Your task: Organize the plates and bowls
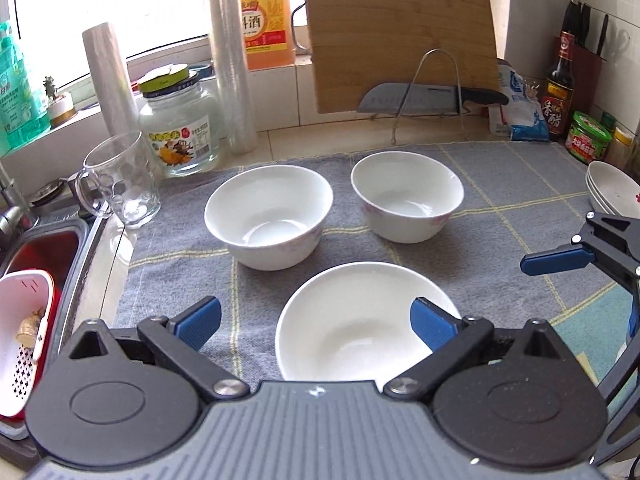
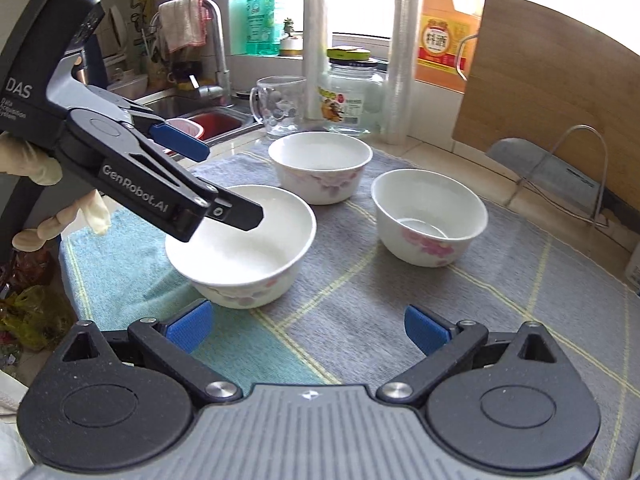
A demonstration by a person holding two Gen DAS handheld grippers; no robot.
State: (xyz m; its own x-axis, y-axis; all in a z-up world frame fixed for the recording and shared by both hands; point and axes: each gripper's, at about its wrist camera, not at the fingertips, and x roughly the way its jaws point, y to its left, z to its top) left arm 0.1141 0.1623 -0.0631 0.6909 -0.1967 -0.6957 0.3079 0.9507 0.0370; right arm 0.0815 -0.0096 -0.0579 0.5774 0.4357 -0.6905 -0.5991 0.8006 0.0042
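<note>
Three white bowls with pink flowers stand on a grey checked cloth (image 1: 500,200). The back left bowl (image 1: 268,216) (image 2: 320,166) and the back right bowl (image 1: 406,196) (image 2: 428,218) are empty. The near bowl (image 1: 360,320) (image 2: 240,248) lies just under my left gripper (image 1: 316,322) (image 2: 234,182), which is open. One of its fingers hangs over the bowl's inside, the other outside the rim, and neither pad presses on it. My right gripper (image 2: 307,327) is open over bare cloth, holding nothing. One of its blue pads (image 1: 556,260) shows at the right. A stack of white plates (image 1: 612,192) sits at the far right edge.
A glass mug (image 1: 116,184), a glass jar (image 1: 180,128) and two film rolls stand behind the cloth. A wooden cutting board (image 1: 400,36) and a knife (image 1: 420,98) rest on a wire rack. The sink (image 1: 52,240) holds a white strainer. Sauce bottles (image 1: 560,80) line the right.
</note>
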